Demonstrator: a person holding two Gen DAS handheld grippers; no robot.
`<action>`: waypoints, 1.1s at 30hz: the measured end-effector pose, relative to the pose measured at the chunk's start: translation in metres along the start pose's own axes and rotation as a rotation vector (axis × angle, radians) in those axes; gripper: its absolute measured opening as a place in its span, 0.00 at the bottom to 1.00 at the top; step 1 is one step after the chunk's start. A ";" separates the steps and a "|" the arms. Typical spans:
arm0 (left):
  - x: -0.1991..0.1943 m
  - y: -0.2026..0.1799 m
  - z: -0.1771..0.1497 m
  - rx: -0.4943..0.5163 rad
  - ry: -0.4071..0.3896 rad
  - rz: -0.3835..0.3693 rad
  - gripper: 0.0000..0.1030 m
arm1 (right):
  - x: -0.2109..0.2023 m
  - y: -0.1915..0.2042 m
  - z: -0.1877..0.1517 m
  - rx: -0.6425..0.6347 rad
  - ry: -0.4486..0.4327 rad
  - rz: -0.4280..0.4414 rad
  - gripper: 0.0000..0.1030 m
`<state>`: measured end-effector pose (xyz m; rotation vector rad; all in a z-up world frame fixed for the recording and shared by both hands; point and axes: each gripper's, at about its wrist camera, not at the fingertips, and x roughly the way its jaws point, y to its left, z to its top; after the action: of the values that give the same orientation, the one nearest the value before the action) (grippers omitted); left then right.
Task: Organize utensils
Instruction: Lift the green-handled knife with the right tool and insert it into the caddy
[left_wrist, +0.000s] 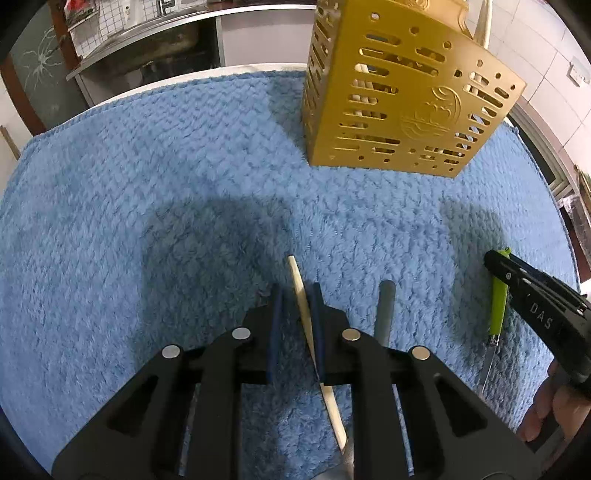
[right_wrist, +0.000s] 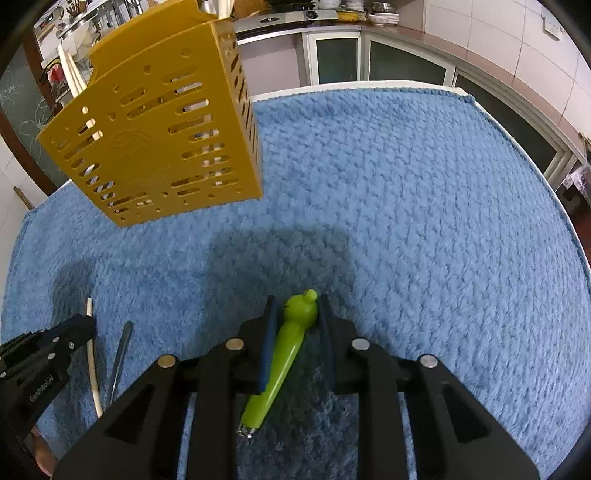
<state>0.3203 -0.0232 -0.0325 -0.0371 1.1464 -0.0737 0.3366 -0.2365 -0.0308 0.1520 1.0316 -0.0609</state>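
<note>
A yellow perforated utensil holder (left_wrist: 402, 99) stands on the blue towel (left_wrist: 147, 184), with pale chopsticks inside; it also shows in the right wrist view (right_wrist: 155, 136). My left gripper (left_wrist: 297, 295) is open, its jaws either side of a pale chopstick (left_wrist: 301, 291) lying on the towel. A grey-handled utensil (left_wrist: 384, 310) lies just right of it. My right gripper (right_wrist: 297, 306) is open around a green frog-headed utensil handle (right_wrist: 284, 350) that rests on the towel. The right gripper shows in the left wrist view (left_wrist: 495, 260) over the green handle (left_wrist: 496, 306).
The towel (right_wrist: 424, 221) covers a white table. Kitchen counters and cabinets (right_wrist: 369, 62) lie beyond it. The left gripper (right_wrist: 88, 325) shows at the left edge of the right wrist view, beside the chopstick (right_wrist: 92, 362) and the grey utensil (right_wrist: 120, 358).
</note>
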 end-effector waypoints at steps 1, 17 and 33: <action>0.001 -0.002 0.000 0.006 -0.001 0.007 0.13 | 0.000 0.002 0.000 -0.006 -0.004 -0.007 0.22; -0.023 0.016 0.002 -0.034 -0.110 -0.070 0.06 | -0.044 -0.017 0.000 -0.013 -0.156 0.130 0.20; -0.110 0.020 0.016 0.022 -0.412 -0.114 0.04 | -0.130 -0.015 0.008 -0.125 -0.515 0.098 0.18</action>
<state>0.2907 0.0054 0.0729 -0.0939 0.7307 -0.1717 0.2744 -0.2553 0.0836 0.0664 0.5108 0.0520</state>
